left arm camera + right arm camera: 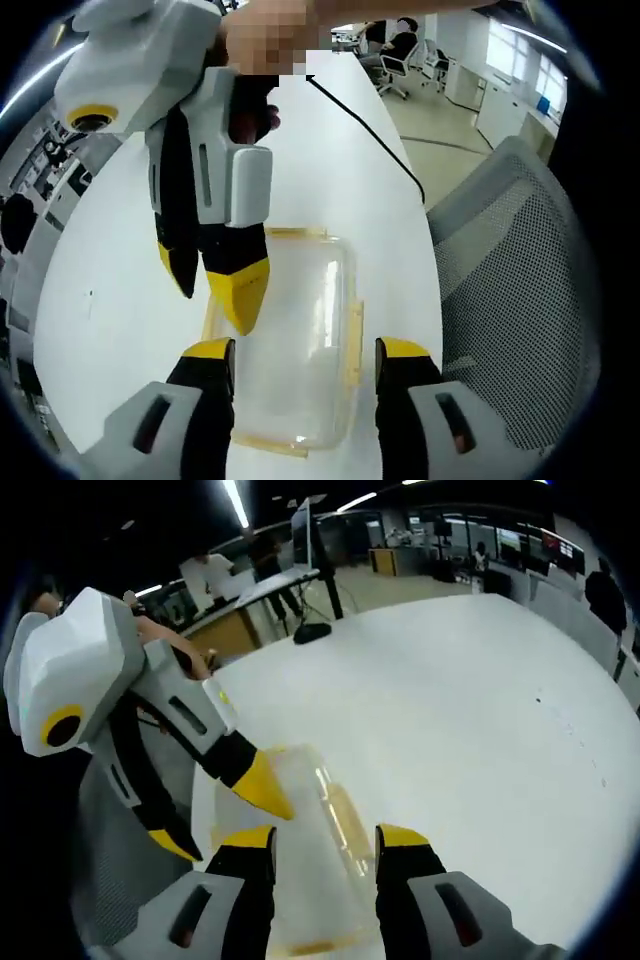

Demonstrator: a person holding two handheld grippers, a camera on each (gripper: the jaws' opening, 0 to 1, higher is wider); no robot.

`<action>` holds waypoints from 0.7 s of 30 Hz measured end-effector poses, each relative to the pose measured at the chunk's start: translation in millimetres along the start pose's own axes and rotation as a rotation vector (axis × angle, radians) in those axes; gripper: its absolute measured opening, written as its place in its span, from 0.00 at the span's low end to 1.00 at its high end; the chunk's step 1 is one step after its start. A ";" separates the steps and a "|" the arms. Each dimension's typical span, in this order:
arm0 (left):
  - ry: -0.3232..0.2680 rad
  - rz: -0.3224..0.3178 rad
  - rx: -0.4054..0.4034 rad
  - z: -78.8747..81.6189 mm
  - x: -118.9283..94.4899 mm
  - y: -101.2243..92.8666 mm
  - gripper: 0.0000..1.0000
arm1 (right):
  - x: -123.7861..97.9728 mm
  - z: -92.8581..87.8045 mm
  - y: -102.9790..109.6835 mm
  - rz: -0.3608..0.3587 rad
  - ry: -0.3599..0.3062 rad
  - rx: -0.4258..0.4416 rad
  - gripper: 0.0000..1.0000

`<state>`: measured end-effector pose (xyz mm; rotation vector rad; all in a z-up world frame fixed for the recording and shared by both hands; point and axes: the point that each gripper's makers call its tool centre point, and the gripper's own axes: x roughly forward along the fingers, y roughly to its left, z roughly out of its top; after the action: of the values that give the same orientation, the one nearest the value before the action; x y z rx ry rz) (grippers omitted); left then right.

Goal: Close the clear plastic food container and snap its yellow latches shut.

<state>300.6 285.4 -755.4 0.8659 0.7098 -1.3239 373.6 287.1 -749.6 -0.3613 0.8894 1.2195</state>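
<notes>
My left gripper hangs with jaws apart over the clear container, lid on, nothing visible inside, yellow latches along its edges, on the white bench. My right gripper, jaws apart, reaches in beside it.

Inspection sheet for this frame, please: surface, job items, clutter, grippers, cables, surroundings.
Surface: white table, bare around the work.
Job's things: clear container with lid on, yellow latches along its edges; latch state unclear.
Clutter: nothing seen.
Grippers: left gripper open over the container; right gripper open, its tips at the container's edge.
Cables: black cable across the table.
Surroundings: grey mesh chair, office desks, people beyond.
</notes>
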 end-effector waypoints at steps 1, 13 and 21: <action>0.006 0.011 0.004 -0.3 1.0 -0.1 0.58 | 0.2 -0.3 -0.9 0.004 0.016 -0.010 0.38; 0.074 0.117 0.036 -3.1 10.0 4.9 0.58 | 17.9 -9.3 11.5 0.136 0.202 -0.082 0.36; 0.111 0.131 0.056 -7.5 12.9 6.0 0.58 | 26.0 -13.3 11.8 0.150 0.272 -0.124 0.37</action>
<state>308.5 285.3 -769.4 1.0203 0.6924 -1.1902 359.5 299.2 -775.0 -0.5786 1.0916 1.3889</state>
